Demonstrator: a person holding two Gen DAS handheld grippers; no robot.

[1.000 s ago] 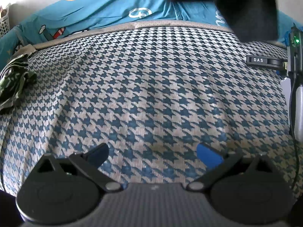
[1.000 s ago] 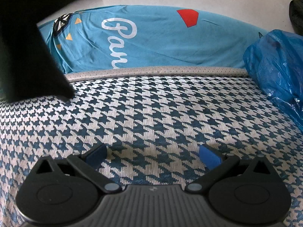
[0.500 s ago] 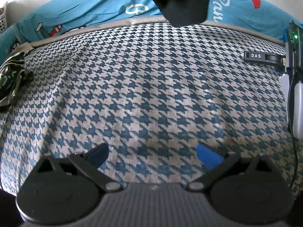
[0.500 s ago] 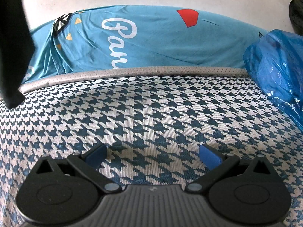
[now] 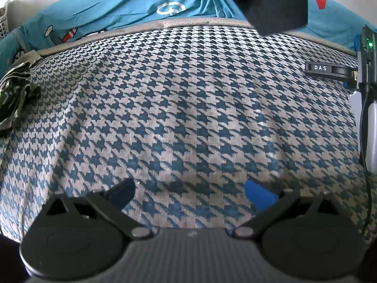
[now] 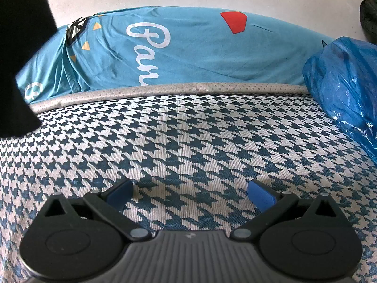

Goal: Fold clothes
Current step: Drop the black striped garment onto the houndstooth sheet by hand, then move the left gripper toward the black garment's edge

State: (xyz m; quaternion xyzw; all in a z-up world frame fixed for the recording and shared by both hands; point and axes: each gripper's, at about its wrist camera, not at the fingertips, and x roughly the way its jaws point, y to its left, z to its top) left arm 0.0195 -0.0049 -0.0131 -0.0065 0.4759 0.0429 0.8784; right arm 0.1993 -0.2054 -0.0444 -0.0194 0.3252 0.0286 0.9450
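A black cloth-like shape (image 5: 271, 0) hangs from above at the top of the left wrist view; the same shape (image 6: 18, 47) fills the left edge of the right wrist view. Neither gripper touches it. A crumpled green patterned garment (image 5: 14, 99) lies at the left edge of the blue-and-white houndstooth bed cover (image 5: 188, 106). My left gripper (image 5: 190, 188) is open just above the cover, with nothing between its fingers. My right gripper (image 6: 190, 189) is open over the same cover (image 6: 188, 141), also holding nothing.
A bright blue printed sheet (image 6: 188, 47) rises behind the cover's grey piped edge. A blue plastic bag (image 6: 344, 89) sits at the right. A black device marked DAS (image 5: 322, 68) and a cabled unit with a green light (image 5: 367, 47) stand at the right edge.
The black shape swung left across the top of the left wrist view, then back to the right. It shrank, then widened at the right view's left edge. Both grippers stayed still and open.
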